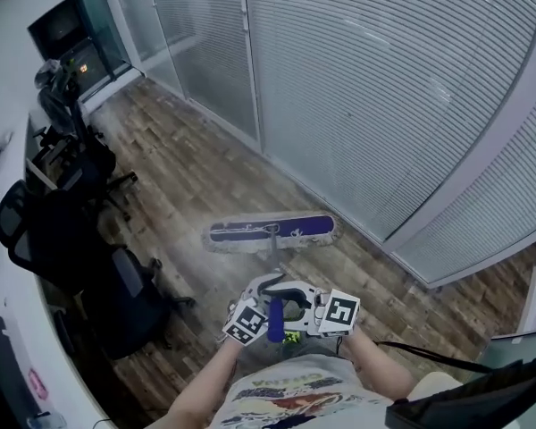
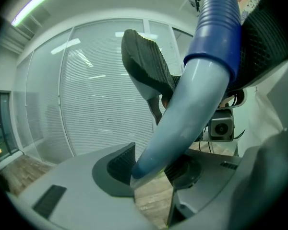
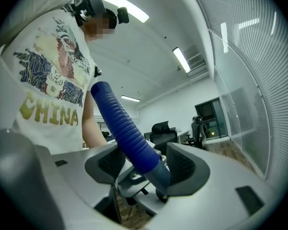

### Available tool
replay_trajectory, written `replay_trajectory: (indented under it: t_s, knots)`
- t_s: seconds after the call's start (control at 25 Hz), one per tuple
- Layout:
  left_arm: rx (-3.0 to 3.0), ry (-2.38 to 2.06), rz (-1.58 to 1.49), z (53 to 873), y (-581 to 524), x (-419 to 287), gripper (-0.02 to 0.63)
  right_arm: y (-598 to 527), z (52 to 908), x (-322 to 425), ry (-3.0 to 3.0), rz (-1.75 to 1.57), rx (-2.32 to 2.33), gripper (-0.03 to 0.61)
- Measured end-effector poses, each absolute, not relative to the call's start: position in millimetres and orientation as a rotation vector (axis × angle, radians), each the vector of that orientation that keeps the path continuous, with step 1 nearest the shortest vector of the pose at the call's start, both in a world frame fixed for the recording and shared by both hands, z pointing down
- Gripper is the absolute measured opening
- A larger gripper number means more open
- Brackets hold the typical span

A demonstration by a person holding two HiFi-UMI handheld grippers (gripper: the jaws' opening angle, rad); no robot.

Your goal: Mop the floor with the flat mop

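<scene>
The left gripper and right gripper both clamp the stiff, seemingly light mop high on its handle, likely the surest hold, its flat head on the floor ahead of and below them.

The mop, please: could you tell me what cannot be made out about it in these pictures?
- Head view: mop head lies face down on the floor, so its underside is hidden.
- Left gripper view: mop handle runs off the top edge; the left gripper blocks its lower end.
- Right gripper view: the right gripper fills the bottom; no mop head shows.
</scene>
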State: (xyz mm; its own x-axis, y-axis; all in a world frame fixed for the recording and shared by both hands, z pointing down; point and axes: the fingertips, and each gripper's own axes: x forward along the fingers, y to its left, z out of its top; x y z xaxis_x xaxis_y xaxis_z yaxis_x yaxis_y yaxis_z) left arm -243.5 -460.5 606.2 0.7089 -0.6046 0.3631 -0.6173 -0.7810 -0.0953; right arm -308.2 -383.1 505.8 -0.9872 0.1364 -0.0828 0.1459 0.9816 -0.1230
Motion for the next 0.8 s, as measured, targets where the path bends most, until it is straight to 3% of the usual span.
replay_trajectory:
  t_s: [0.32, 0.48, 0.56, 0.8]
  knots:
    - [2.885, -0.997, 0.593, 622, -541, -276, 0.17, -467, 523, -343, 3.075, -0.281, 0.133, 0.259]
    - [2.874, -0.985, 0.54, 622, -534, -280, 0.196, -461, 524, -348, 3.092, -0.338, 0.064, 0.261]
    - [2.856, -0.988, 0.487, 621, -524, -279, 0.163, -450, 525, -344, 3.081, -0.389, 0.004, 0.262]
    - [2.894, -0.948, 0.509, 624, -472, -267, 0.161, -400, 529, -332, 3.086, -0.404, -0.088, 0.264]
